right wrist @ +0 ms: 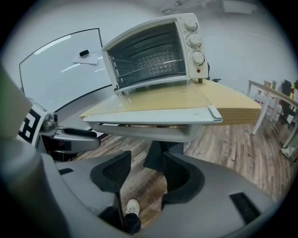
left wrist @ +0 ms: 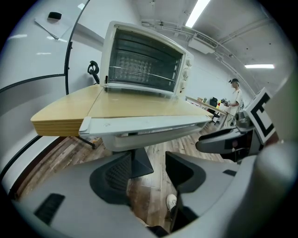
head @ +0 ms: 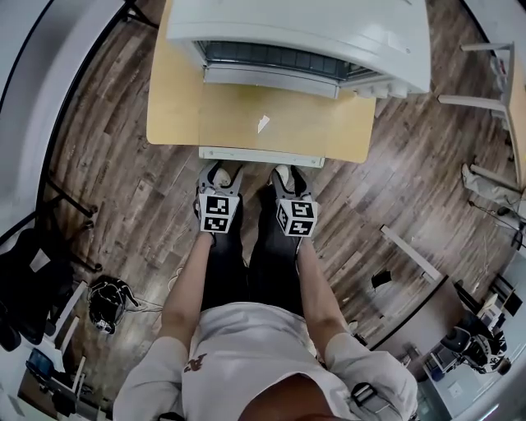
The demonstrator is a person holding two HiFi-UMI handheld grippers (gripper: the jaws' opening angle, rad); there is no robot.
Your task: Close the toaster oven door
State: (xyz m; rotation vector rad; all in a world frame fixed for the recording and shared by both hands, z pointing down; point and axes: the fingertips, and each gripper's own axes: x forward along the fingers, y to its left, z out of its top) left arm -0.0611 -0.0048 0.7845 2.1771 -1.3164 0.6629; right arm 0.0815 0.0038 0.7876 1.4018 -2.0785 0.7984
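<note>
The toaster oven [head: 329, 37] sits at the worktop's [head: 171, 107] far edge. Its door [head: 238, 115] lies dropped flat, so the handle [head: 260, 154] overhangs the near edge. I hold my left gripper [head: 221, 174] and right gripper [head: 287, 176] side by side just below that handle, fingers apart and empty on both, placed, I judge, to come up under it and lift. Only open floor lies beneath, and the door's upward swing looks unobstructed.

Looks steeply down from the head onto desk [head: 173, 115], toaster oven [head: 312, 25] and floor [head: 107, 164]. Sits low and close on the left gripper [head: 222, 177] and right gripper [head: 289, 177], facing along the jaws under the open door [left wrist: 144, 123] toward the toaster oven. Shares toaster oven, door and desk in all three.
</note>
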